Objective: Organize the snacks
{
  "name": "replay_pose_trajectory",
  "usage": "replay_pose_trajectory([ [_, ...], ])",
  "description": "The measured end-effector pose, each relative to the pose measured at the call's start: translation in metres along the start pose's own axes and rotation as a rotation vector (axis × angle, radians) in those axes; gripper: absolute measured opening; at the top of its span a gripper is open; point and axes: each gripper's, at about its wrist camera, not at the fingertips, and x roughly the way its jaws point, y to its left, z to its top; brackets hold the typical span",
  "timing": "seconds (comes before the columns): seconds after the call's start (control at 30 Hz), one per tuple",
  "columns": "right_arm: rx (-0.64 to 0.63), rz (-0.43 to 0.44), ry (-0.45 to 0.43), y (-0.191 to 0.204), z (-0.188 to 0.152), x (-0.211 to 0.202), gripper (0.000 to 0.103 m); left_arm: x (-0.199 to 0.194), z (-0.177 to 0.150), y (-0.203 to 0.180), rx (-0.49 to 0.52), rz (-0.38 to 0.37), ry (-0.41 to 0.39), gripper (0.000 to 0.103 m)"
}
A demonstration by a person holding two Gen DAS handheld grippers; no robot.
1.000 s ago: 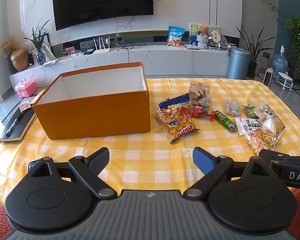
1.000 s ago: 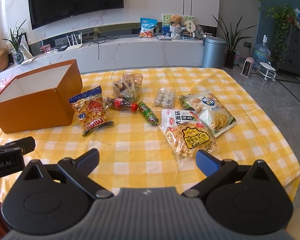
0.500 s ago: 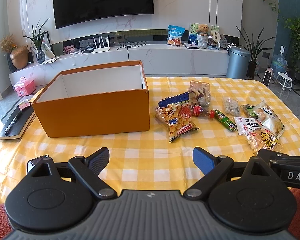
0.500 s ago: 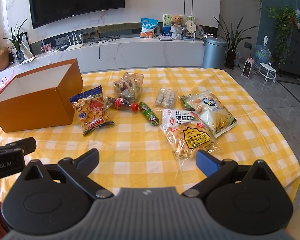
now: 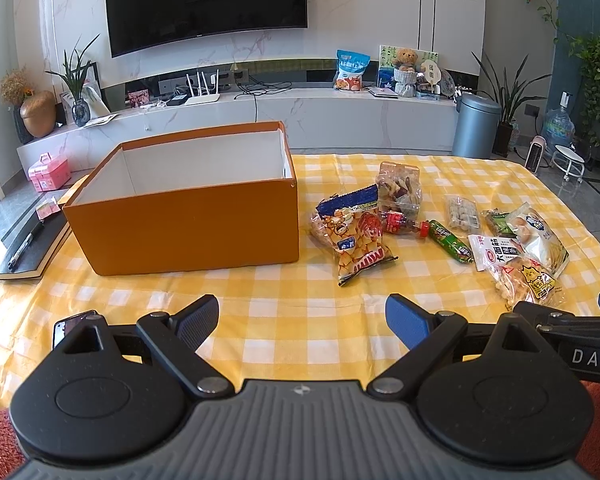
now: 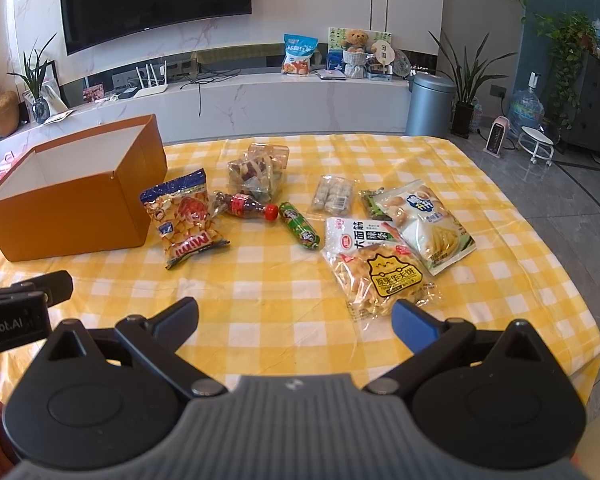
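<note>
Blue pads face each other across a wide gap on both of your tools: the left gripper [image 5: 302, 322] is spread apart with nothing between its fingers, and the right gripper [image 6: 296, 320] is likewise released and empty. Both hover low over the near edge of the yellow checked tablecloth [image 5: 284, 320].

Just ahead of your right gripper lies the clear cracker bag with a yellow cat label [image 6: 382, 278], its near corner close to the right finger but not between the jaws. It overlaps a white packet with red print [image 6: 356, 236], and beside that, to the right, rests a white and green chip bag [image 6: 428, 226] overlapping a small dark green packet [image 6: 370, 202].

Farther left you have a green sausage stick [image 6: 299, 231], a small cola bottle [image 6: 246, 206] lying on its side, a clear pack of round sweets [image 6: 333, 197], a clear bag of mixed snacks [image 6: 258, 172] and a blue and orange snack bag [image 6: 184, 218].

The orange box [image 5: 188, 220] stands open at the left of the cloth, its white inside bare as far as you can see, with the blue and orange bag just beside its right wall. A black notebook [image 5: 30, 250] with a pen lies left of the box.
</note>
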Motion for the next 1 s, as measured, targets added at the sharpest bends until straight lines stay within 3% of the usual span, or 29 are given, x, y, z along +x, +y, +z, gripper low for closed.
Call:
replay_pose_trajectory([
  [0.87, 0.018, 0.021, 0.008, -0.001, 0.002, 0.003, 0.100, 0.016, 0.006, 0.004, -0.027, -0.025, 0.009, 0.103],
  [1.0, 0.034, 0.052, -0.031, -0.008, 0.016, 0.005, 0.100, 0.025, 0.016, 0.004, -0.031, -0.066, 0.013, 0.087],
])
